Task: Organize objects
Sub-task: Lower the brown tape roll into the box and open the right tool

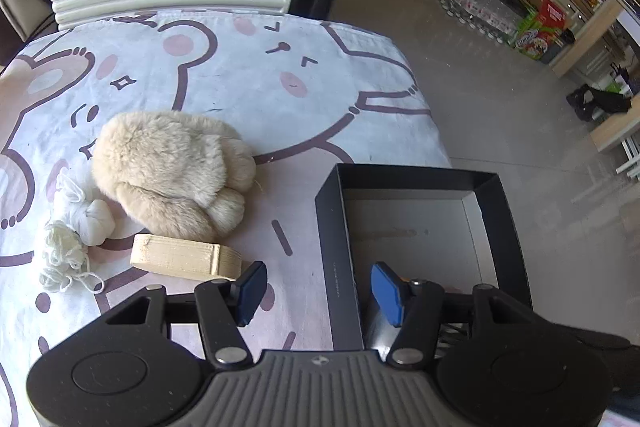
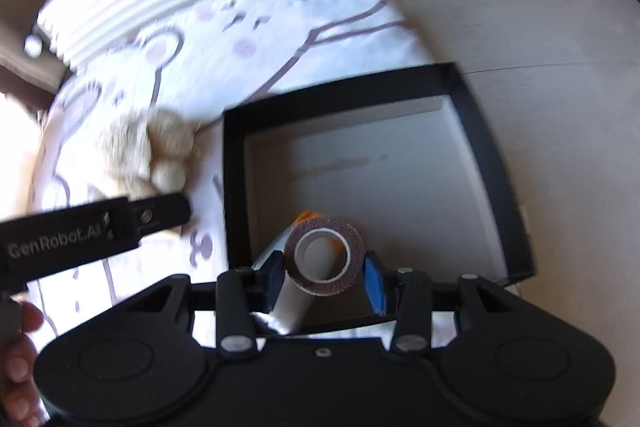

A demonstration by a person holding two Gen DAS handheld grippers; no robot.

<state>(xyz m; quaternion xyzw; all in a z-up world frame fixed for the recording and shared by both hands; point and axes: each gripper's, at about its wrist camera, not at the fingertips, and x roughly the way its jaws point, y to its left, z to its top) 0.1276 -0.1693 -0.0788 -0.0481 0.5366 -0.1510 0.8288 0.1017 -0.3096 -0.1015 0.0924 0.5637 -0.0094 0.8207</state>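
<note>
Right gripper [image 2: 323, 269] clamped on tape roll [image 2: 325, 259], poised above the near edge of the black box [image 2: 234, 163], over a white tube lying inside. Left gripper [image 1: 318, 291] jaws apart, empty, straddling the box's left wall. Judgement: lower the roll clear of the tube, release onto bare floor. Beyond, left of box on the cloth: wooden block [image 1: 186, 258], plush toy [image 1: 172, 167], yarn [image 1: 64, 255].

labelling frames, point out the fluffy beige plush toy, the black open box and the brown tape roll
fluffy beige plush toy [image 1: 168, 163], left wrist view, furry body
black open box [image 2: 236, 183], right wrist view, left wall
brown tape roll [image 2: 352, 267], right wrist view, outer ring
</note>
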